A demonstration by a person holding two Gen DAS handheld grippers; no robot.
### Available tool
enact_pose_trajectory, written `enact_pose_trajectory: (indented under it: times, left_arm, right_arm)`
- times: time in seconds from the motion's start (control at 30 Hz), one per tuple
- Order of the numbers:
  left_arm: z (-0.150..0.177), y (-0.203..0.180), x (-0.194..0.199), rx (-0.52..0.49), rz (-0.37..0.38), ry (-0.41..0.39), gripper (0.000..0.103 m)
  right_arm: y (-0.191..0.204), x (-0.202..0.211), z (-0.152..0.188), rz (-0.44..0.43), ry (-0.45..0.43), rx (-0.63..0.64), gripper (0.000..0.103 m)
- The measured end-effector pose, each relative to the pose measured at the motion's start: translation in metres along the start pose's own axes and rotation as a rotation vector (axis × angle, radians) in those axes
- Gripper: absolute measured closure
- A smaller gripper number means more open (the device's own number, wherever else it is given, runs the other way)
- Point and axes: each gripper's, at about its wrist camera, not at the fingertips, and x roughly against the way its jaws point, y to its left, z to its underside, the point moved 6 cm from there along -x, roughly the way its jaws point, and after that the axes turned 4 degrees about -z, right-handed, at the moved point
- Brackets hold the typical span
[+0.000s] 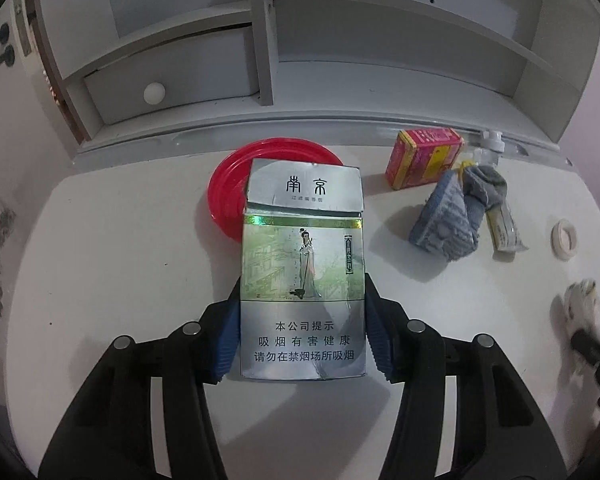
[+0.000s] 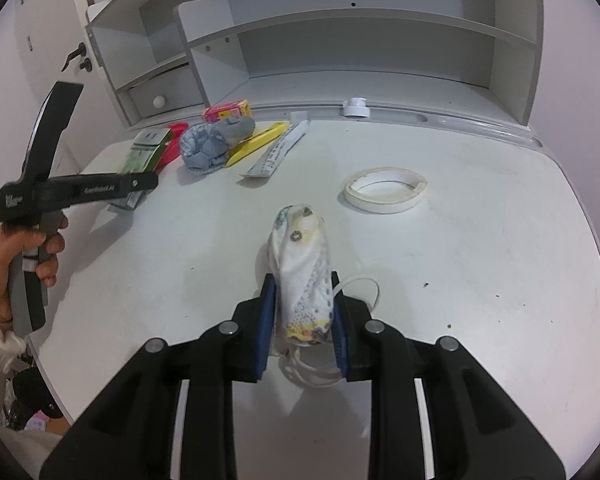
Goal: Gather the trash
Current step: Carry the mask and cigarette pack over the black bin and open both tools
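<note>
left gripper [image 1: 302, 340] clamps cigarette pack [image 1: 303, 280] | right gripper [image 2: 303, 320] clamps crumpled mask [image 2: 305, 280] | left: tape ring [image 2: 384, 190] mid-table, boxes at back edge

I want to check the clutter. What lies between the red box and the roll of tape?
In the left wrist view, between the red box and the tape roll lie bunched grey-blue socks and a yellow tube.

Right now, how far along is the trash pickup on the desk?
Nothing looks binned yet; no bin is in view. In hand: the left gripper has its fingers around the cigarette pack, and the right gripper grips the crumpled face mask. Left on the desk: the tape roll, pink box and grey-blue cloth.
</note>
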Motion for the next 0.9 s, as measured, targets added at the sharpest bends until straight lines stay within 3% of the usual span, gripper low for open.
enact_pose_trajectory:
  times: [0.13,0.37,0.5,0.57,0.73,0.9]
  left_arm:
    - [0.004,0.002,0.003,0.008,0.015,-0.002,0.05]
    - [0.002,-0.011,0.02,-0.009,0.11,-0.042,0.05]
    - [-0.002,-0.046,0.047,-0.082,0.193,-0.095,0.05]
    - [-0.003,-0.074,0.063,-0.133,0.246,-0.118,0.05]
    - [0.009,-0.183,0.12,-0.327,0.463,-0.177,0.05]
    - [0.079,-0.325,0.192,-0.642,0.739,-0.181,0.05]
  right_arm:
    - [0.001,0.0,0.0,0.017,-0.001,0.005,0.078]
    - [-0.004,0.001,-0.002,0.025,-0.016,-0.008,0.078]
    - [-0.014,0.012,-0.002,-0.053,-0.042,-0.091,0.078]
    - [-0.03,0.04,-0.005,-0.088,-0.098,-0.157,0.078]
    - [-0.093,0.144,0.012,0.078,-0.248,-0.241,0.078]
    - [-0.173,0.25,0.098,0.311,-0.314,-0.431,0.078]
